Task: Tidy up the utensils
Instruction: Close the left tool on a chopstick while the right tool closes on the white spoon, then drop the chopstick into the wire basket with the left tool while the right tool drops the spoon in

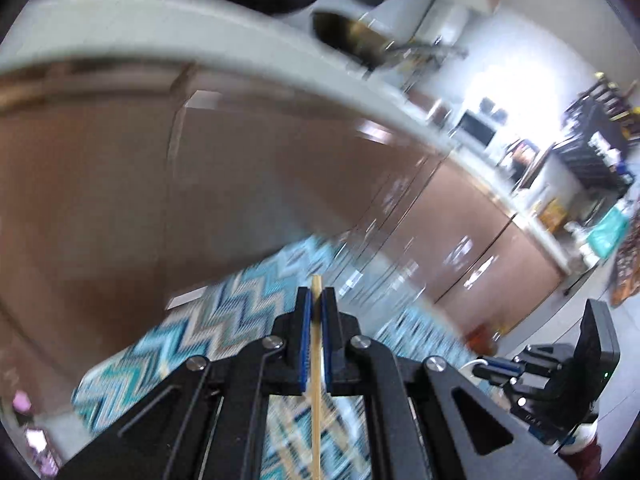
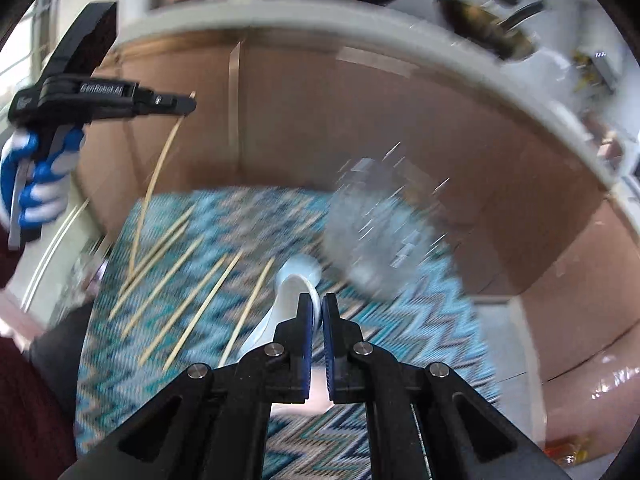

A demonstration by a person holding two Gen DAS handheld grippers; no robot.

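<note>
My left gripper (image 1: 317,300) is shut on a thin wooden chopstick (image 1: 317,380) that runs between its blue pads and sticks out past the tips. From the right wrist view the left gripper (image 2: 188,102) shows up high at the left, the chopstick (image 2: 154,184) hanging down from it over the mat. My right gripper (image 2: 318,306) is shut on a white spoon (image 2: 290,284), bowl forward, lifted above the mat. Several more chopsticks (image 2: 192,280) lie loose on the zigzag mat (image 2: 420,320). A clear glass (image 2: 380,232) stands blurred just ahead to the right.
The blue zigzag mat (image 1: 224,312) covers the floor in front of brown cabinet doors (image 1: 100,180) under a pale countertop (image 1: 180,20). A dark pan (image 1: 352,36) sits on the counter. A gloved hand (image 2: 36,184) holds the left gripper. The right gripper's body (image 1: 568,364) is at lower right.
</note>
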